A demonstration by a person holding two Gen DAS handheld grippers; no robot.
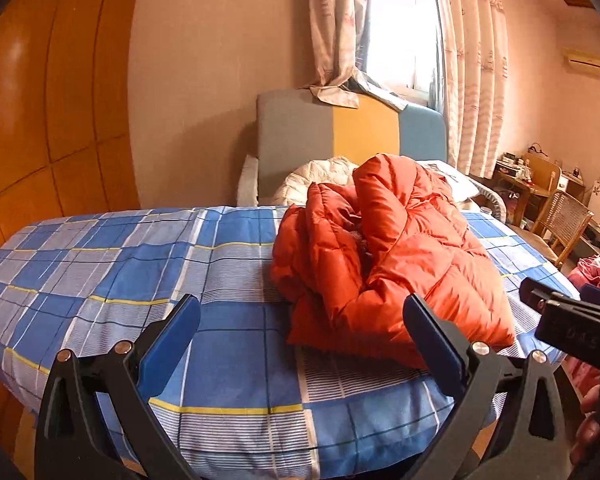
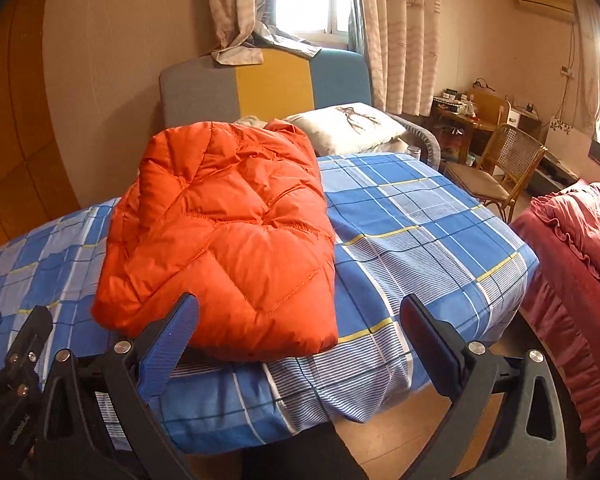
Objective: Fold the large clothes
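On the bed: folded orange quilted down jacket [image 2: 220,236] lies on the blue checked bedsheet [image 2: 412,216], near its front edge.
Left tongs [image 1: 300,336]: wide, nothing between them, short of the jacket.
Right tongs [image 2: 298,332]: wide, empty, over the bed's edge.
Open room: bare sheet either side of the jacket.

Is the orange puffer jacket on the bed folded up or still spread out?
Folded. The orange puffer jacket sits as a compact, doubled-over bundle on the checked bedsheet, no sleeves splayed out, and neither pair of tongs touches it.
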